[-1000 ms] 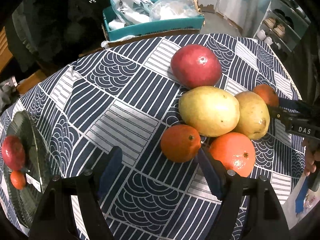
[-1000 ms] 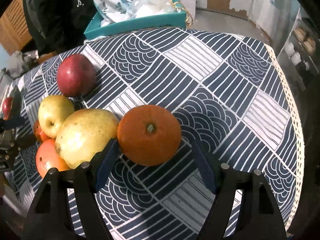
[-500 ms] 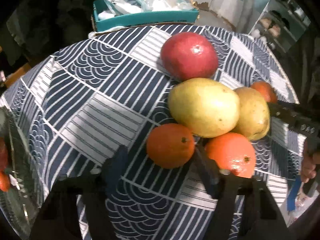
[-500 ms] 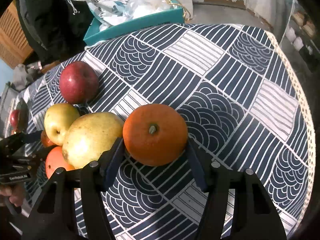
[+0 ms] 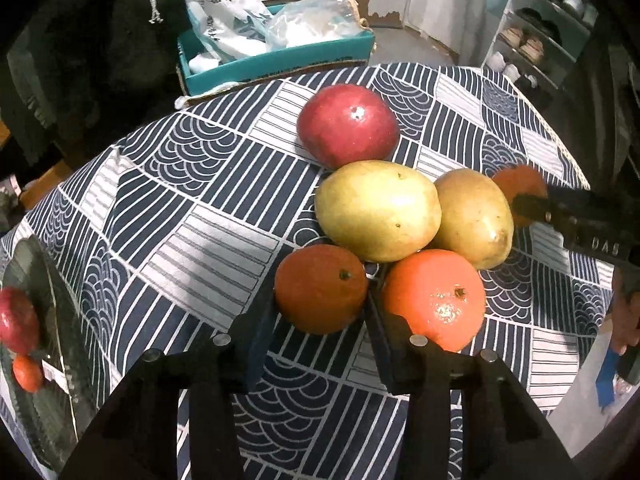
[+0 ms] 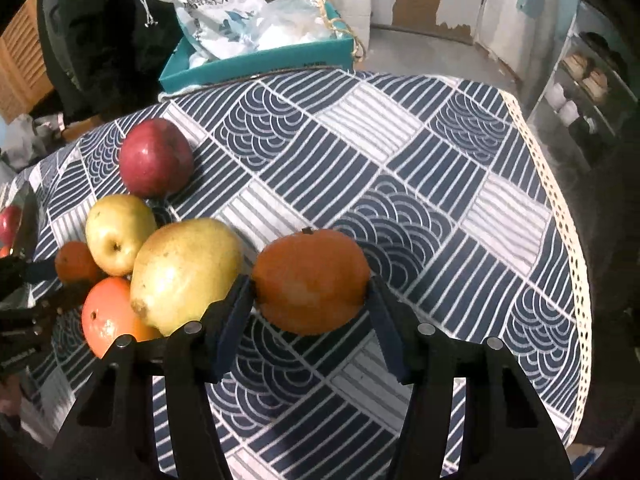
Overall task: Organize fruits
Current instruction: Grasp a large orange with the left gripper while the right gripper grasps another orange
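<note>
A pile of fruit lies on the patterned tablecloth: a red apple (image 5: pixel 347 124), two yellow pears (image 5: pixel 378 216) (image 5: pixel 474 218), and several oranges. My left gripper (image 5: pixel 320 312) is shut on a small orange (image 5: pixel 320 288), beside a bigger orange (image 5: pixel 434 298). My right gripper (image 6: pixel 310 300) is shut on another orange (image 6: pixel 310 280), right of the pile; it also shows in the left wrist view (image 5: pixel 520 188). A glass plate (image 5: pixel 52 344) at the left edge holds a red apple (image 5: pixel 16 320) and a small orange (image 5: pixel 26 372).
A teal box (image 5: pixel 280 60) with white bags stands beyond the table's far edge. The tablecloth's lace edge (image 6: pixel 560 216) marks the table's right rim. A shoe rack (image 6: pixel 588 80) stands at the far right. A dark-clothed person is at the back left.
Both grippers have closed: the left one moved in around the small orange and gripped it, the right one clamped its orange and tilted it.
</note>
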